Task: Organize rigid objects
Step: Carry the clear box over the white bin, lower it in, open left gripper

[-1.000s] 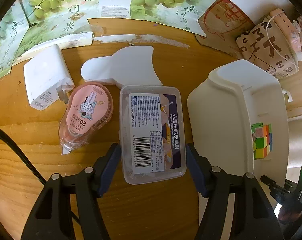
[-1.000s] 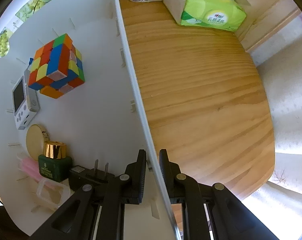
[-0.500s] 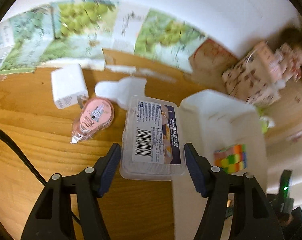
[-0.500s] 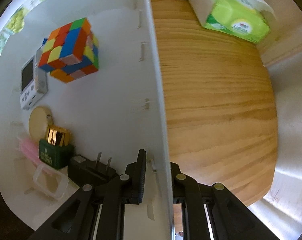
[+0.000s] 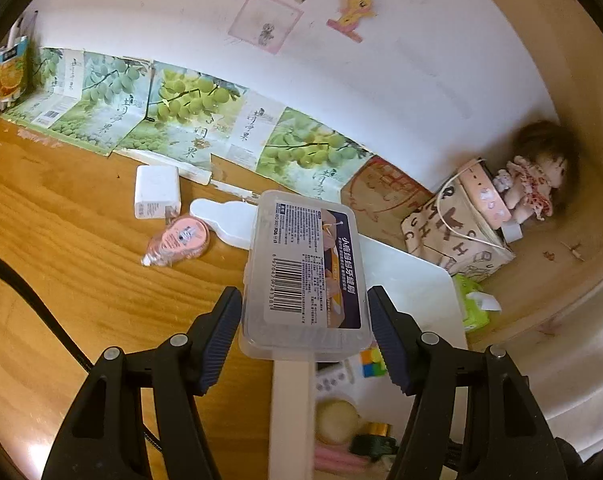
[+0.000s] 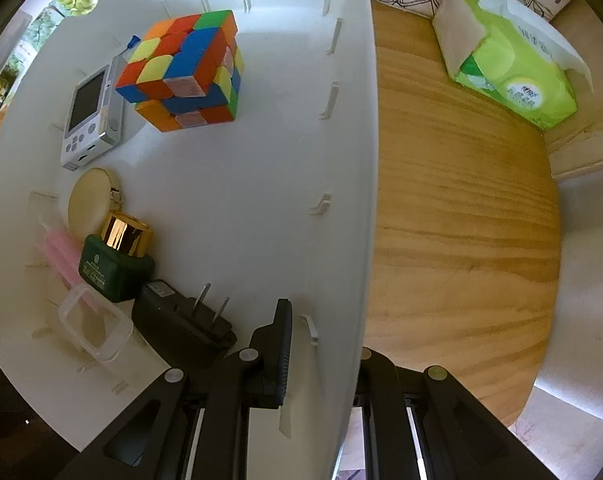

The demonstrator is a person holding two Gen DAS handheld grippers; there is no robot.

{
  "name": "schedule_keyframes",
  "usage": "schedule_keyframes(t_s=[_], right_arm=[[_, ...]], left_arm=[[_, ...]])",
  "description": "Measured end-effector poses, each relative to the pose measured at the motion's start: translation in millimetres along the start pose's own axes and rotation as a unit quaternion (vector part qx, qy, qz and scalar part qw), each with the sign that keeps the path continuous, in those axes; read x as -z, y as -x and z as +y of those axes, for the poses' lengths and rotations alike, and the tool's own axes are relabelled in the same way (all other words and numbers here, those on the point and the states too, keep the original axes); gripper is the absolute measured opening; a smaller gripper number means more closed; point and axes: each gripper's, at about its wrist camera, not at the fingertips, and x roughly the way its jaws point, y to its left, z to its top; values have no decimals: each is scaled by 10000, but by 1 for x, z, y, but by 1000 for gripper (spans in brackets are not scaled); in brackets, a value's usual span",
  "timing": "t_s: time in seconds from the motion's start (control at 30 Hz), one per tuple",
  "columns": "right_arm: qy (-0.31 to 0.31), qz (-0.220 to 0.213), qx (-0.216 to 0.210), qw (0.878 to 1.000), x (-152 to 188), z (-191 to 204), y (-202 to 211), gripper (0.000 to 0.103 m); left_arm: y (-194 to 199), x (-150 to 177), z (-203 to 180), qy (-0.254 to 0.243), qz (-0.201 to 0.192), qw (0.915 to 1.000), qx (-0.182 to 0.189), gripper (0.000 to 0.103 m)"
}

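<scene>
My left gripper point(image 5: 303, 320) is shut on a clear plastic box point(image 5: 306, 276) with a barcode label, held in the air over the near rim of the white bin point(image 5: 417, 280). My right gripper point(image 6: 321, 360) is shut on the bin's right wall point(image 6: 353, 184). Inside the bin lie a Rubik's cube point(image 6: 183, 72), a small white handheld device point(image 6: 91, 112), a round compact point(image 6: 89, 204), a green jar with a gold cap point(image 6: 115, 256), a black plug adapter point(image 6: 181, 324), pink sticks point(image 6: 61, 252) and a small clear container point(image 6: 93, 328).
On the wooden table left of the bin lie a white charger point(image 5: 156, 192), a pink correction tape point(image 5: 181, 240) and a white flat piece point(image 5: 225, 222). A green tissue pack point(image 6: 509, 64) sits right of the bin. A patterned bag point(image 5: 457, 232) and a doll point(image 5: 533, 184) stand at the back.
My left gripper has lifted the clear box off the table and carried it right, over the bin's edge. The bin has shifted in the right wrist view.
</scene>
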Motion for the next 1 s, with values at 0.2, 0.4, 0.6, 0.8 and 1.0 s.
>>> schedule_keyframes(t_s=[0.2, 0.4, 0.6, 0.8, 1.0], right_arm=[[108, -193, -35, 9997, 11, 3, 1, 13], [390, -275, -18, 9989, 21, 10, 3, 13], [538, -309, -30, 9981, 26, 14, 4, 13], [618, -317, 1, 9976, 30, 18, 6, 13], [541, -308, 9, 9981, 26, 17, 9, 13]], left_arm=[[15, 28, -19, 36, 35, 9999, 93, 68], [18, 57, -38, -79, 247, 9996, 120, 68], [9, 79, -55, -183, 596, 9979, 151, 68], [0, 94, -68, -221, 852, 9959, 216, 68], [4, 95, -72, -384, 840, 9952, 317, 69]])
